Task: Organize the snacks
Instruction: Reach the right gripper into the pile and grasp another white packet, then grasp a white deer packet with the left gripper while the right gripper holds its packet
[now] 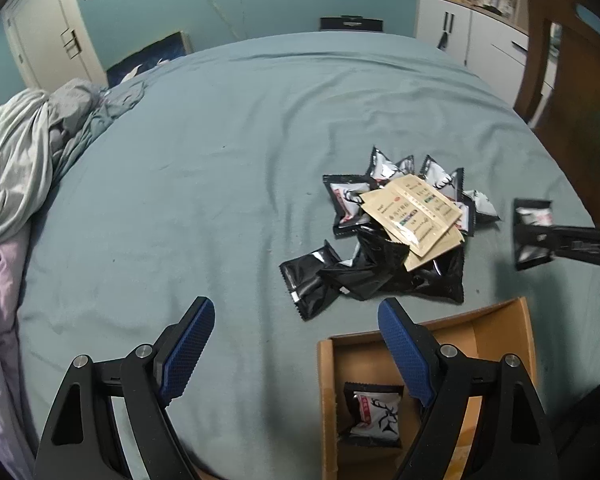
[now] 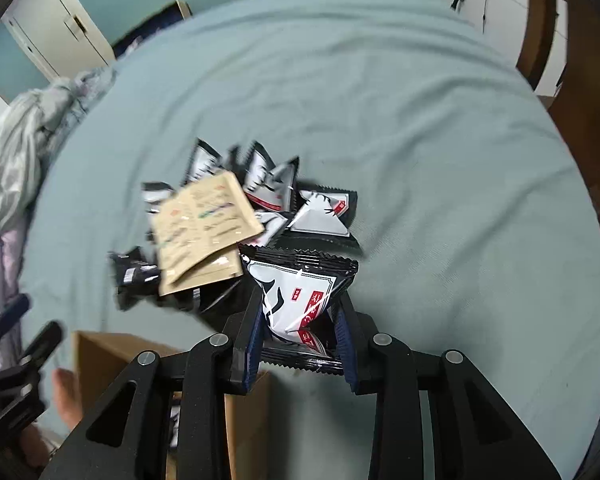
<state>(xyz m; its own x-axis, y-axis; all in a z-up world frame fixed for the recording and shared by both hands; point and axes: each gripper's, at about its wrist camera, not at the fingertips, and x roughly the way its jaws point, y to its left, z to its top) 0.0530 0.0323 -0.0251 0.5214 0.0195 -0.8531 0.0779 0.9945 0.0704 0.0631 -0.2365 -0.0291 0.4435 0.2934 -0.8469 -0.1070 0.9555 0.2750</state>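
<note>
Carrying deer-print snack packet (image 2: 296, 300) clamped in right gripper (image 2: 300, 336) toward cardboard box (image 1: 328, 392) beside snack pile (image 1: 396, 232), keeping grip firm, releasing low inside, left gripper (image 1: 296, 344) idling spread apart.

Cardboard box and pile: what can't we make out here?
- Box contents: left wrist view shows one packet; the left gripper finger and bottom edge hide the rest.
- Box in right wrist view: mostly behind the right gripper.
- Pile print: motion-blurred in right view, too small in left.
- Pile count: packets overlap.
</note>
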